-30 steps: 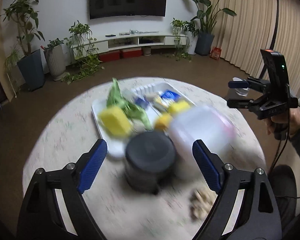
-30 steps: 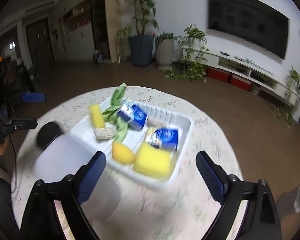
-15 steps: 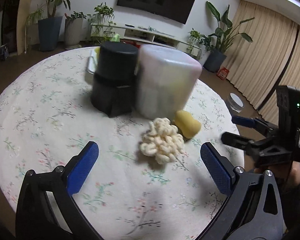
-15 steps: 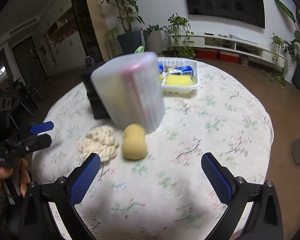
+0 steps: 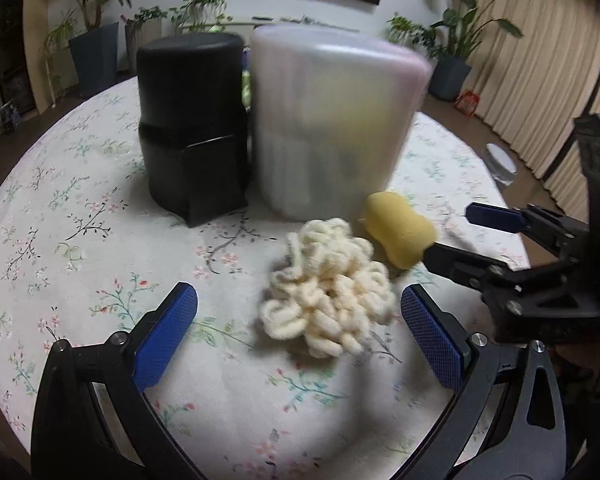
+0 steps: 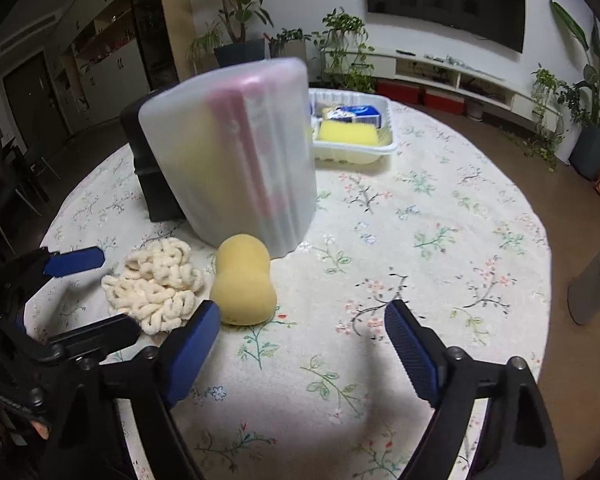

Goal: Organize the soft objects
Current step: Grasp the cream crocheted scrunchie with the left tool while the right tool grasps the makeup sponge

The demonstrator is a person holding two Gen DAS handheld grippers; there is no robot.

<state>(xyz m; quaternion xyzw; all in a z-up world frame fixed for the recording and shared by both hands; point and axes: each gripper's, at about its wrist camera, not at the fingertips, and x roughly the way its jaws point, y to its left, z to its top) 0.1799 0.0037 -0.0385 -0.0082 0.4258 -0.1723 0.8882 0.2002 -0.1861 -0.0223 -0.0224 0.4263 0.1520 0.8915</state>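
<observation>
Both handheld grippers, left gripper [image 5: 299,336] and right gripper [image 6: 302,350], have black plastic frames with silver screws. Their fingers [image 5: 165,340] carry blue cross-hatched textured pads.

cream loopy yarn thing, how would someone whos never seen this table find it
On the floral tablecloth, look in front of the tall translucent container beside the black canister. Two soft items lie there: the cream loopy bundle and a smooth yellow peanut-shaped sponge. The bundle is paler and made of curled yarn loops.

Left claw [image 5: 299,334] gapes wide, held low; right claw [image 6: 303,342] likewise (both empty), angled toward it.
</observation>
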